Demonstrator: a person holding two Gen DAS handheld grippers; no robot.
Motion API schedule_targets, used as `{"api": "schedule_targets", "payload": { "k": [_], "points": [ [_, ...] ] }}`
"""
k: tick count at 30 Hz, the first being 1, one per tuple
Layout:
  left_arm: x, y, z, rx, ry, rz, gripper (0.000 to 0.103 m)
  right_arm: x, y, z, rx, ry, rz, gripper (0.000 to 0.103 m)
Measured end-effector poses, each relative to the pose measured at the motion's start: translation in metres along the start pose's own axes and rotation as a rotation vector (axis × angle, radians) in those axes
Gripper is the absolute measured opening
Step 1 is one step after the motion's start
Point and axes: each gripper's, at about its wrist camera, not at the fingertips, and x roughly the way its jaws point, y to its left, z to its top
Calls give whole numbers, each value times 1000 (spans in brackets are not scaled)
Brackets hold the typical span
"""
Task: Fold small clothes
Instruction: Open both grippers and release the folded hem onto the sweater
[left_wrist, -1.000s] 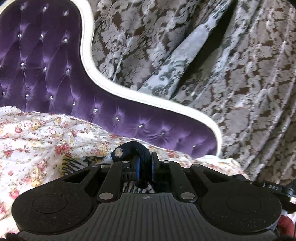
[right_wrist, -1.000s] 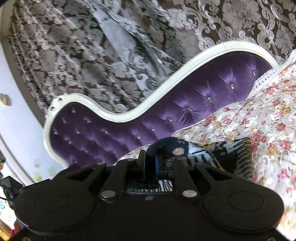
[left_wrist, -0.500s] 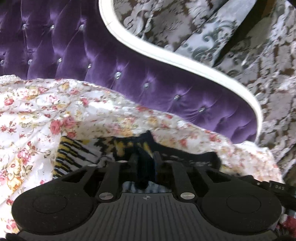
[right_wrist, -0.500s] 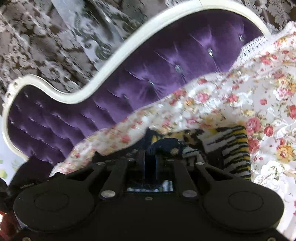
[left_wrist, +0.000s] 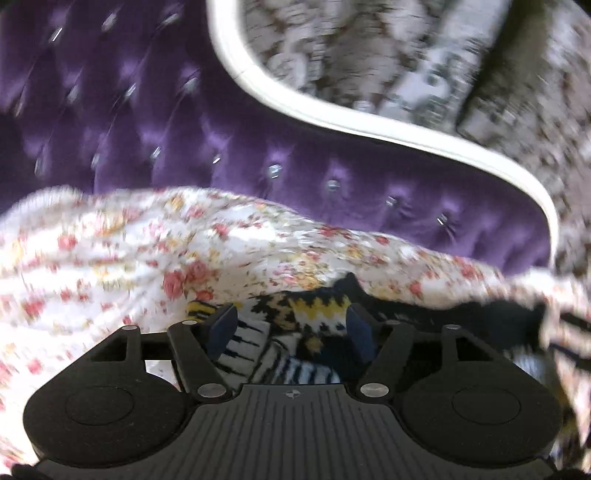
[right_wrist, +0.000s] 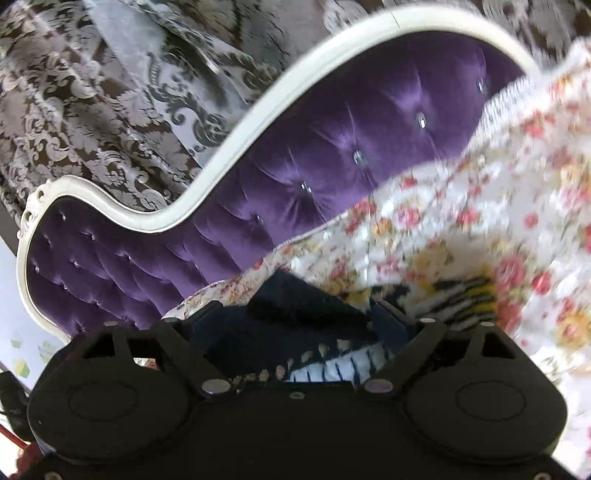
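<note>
Both grippers, left gripper (left_wrist: 291, 325) and right gripper (right_wrist: 301, 325), just spread, clear of the patterned knit garment (left_wrist: 314, 314): withdraw straight back, without snagging the fold.

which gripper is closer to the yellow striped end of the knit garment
Left. The left gripper has that yellow striped end right at one fingertip. The right gripper hangs over the garment's navy part, the yellow stripes off to its side. Both have just opened.

Right gripper (right_wrist: 301, 317): jaws just opened wide, pads clear of dark patterned garment (right_wrist: 306, 325) lying between them on floral sheet (right_wrist: 461, 221); purple tufted headboard (right_wrist: 314, 158) behind.
</note>
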Motion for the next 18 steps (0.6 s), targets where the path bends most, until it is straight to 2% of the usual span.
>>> {"api": "schedule_targets", "payload": {
  "k": [4, 5, 11, 13, 18],
  "points": [
    [-19, -26, -8, 147, 16, -36, 67, -22, 10, -7, -67, 7, -39, 95],
    [-23, -30, -12, 168, 22, -47, 67, -27, 13, -11, -91, 22, -61, 98],
    [-32, -57, -30, 254, 84, -111, 69, -46, 23, -38, -194, 96, -170, 99],
    [-27, -60, -34, 267, 101, -110, 69, -47, 24, -46, -233, 105, -203, 99],
    [-1, -58, -33, 248, 135, -49, 69, -38, 22, -64, -362, 124, -289, 99]
  ]
}}
